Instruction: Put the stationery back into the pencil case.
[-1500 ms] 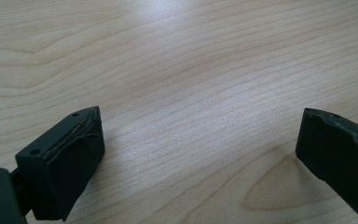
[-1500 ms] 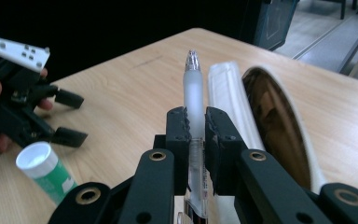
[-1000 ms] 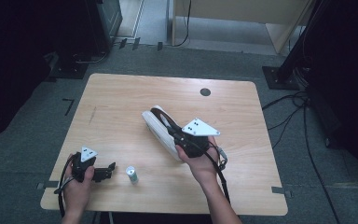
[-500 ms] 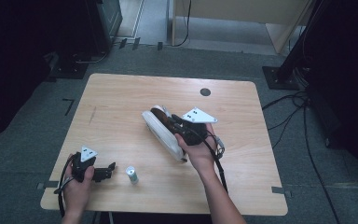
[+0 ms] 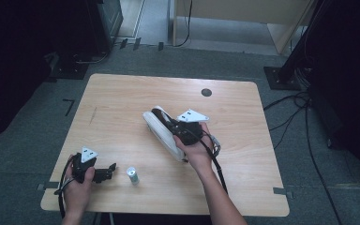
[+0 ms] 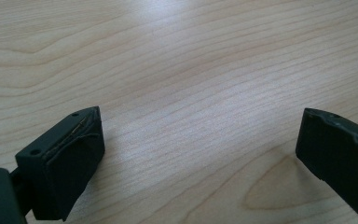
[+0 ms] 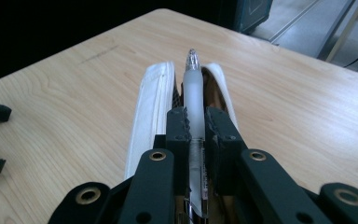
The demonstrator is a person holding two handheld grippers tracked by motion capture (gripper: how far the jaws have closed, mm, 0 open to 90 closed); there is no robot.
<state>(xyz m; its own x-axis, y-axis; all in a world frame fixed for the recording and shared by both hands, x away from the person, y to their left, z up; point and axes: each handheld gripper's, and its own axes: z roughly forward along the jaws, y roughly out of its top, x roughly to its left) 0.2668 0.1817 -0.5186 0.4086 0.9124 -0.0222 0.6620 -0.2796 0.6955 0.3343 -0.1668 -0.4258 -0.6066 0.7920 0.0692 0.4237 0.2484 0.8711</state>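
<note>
A white zip pencil case (image 5: 158, 130) lies open in the middle of the wooden table (image 5: 122, 103). My right gripper (image 5: 169, 125) hovers just over it, shut on a frosted white pen. In the right gripper view the pen (image 7: 193, 88) sticks out ahead of my right gripper (image 7: 196, 119), its tip above the case's (image 7: 151, 107) open slot. My left gripper (image 5: 108, 172) rests at the table's near left corner. In the left gripper view that left gripper (image 6: 200, 144) stands open over bare wood, nothing between its jaws.
A small pale cylinder (image 5: 132, 175) stands upright just right of the left gripper. A dark round hole (image 5: 206, 92) sits near the table's far edge. Dark equipment, stands and cables ring the table on the grey floor.
My right hand has carried the pen away from the person, slightly left and lower, over the open case. The left hand and the cylinder have stayed put.
</note>
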